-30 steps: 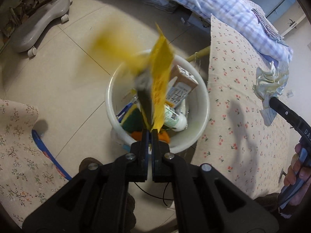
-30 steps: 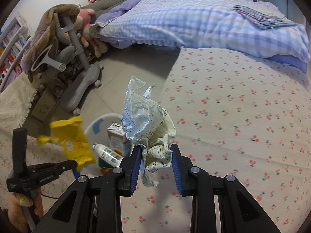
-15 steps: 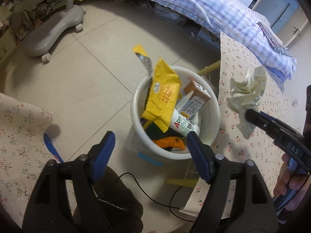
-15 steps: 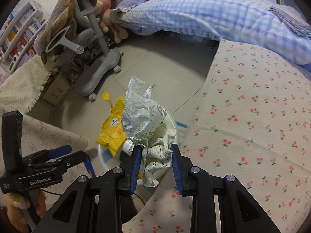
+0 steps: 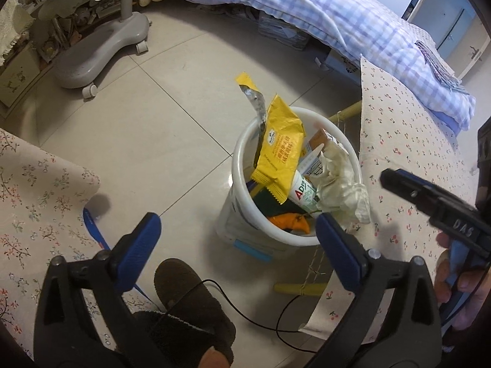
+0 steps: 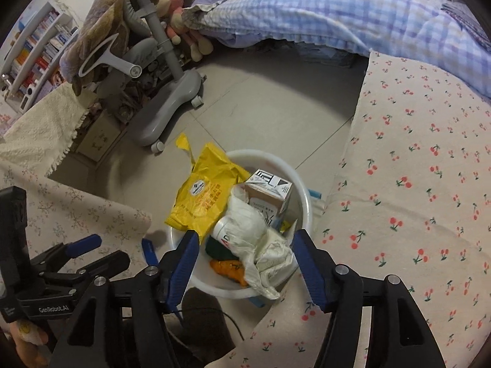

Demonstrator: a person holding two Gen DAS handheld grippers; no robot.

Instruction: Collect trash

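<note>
A white bucket [image 5: 237,165] [image 6: 307,202] stands on the tiled floor, holding a yellow wrapper [image 5: 280,153] [image 6: 202,196], a carton [image 6: 270,190], a bottle [image 5: 303,193] and crumpled paper [image 5: 337,184] [image 6: 260,239]. My left gripper [image 5: 237,227] [image 6: 107,250] hovers on the near side of the bucket, its jaws opening wide with nothing between them. My right gripper [image 6: 245,237] hangs over the bucket, jaws opening. The paper lies on the trash below them, and the pads do not touch it.
A grey chair base [image 5: 101,52] stands at the far left. A bed with a checked quilt [image 5: 337,15] lies behind. Cherry-print cloth [image 6: 414,184] flanks the bucket on the right, floral cloth [image 5: 36,199] on the left. A person's slippered foot [image 5: 190,300] and black cable [image 5: 276,331] are near.
The left gripper opened and the yellow wrapper dropped into the bucket. The right gripper came over the bucket and opened, and the crumpled paper fell onto the trash.
</note>
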